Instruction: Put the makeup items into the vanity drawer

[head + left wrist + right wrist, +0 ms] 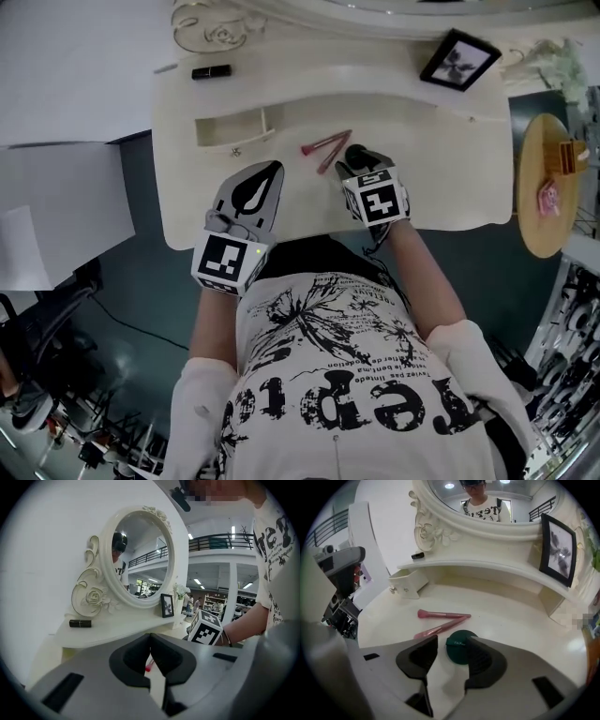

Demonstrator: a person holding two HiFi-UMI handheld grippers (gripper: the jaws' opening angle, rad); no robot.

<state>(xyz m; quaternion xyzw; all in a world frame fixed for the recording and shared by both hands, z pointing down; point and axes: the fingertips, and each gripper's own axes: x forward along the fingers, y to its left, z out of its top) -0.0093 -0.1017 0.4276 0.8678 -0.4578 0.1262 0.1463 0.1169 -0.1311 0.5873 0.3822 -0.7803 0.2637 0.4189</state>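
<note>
Two pink makeup brushes (326, 150) (440, 616) lie crossed on the cream vanity top (441, 178), right of the small open drawer (232, 127) (407, 583). A round dark green compact (457, 652) lies flat on the top between the jaws of my right gripper (453, 641) (355, 156). That gripper points steeply down and is open: the right pad is at the compact's edge and the left pad stands clear of it. My left gripper (275, 170) (150, 635) hovers over the vanity's front edge, shut and empty. A black lipstick (211, 71) (80, 623) lies on the upper shelf.
A framed picture (459, 59) leans at the back right of the shelf. An oval mirror (140, 555) with an ornate frame rises behind. A round wooden side table (544, 183) with small items stands to the right. The person's torso is close against the vanity's front edge.
</note>
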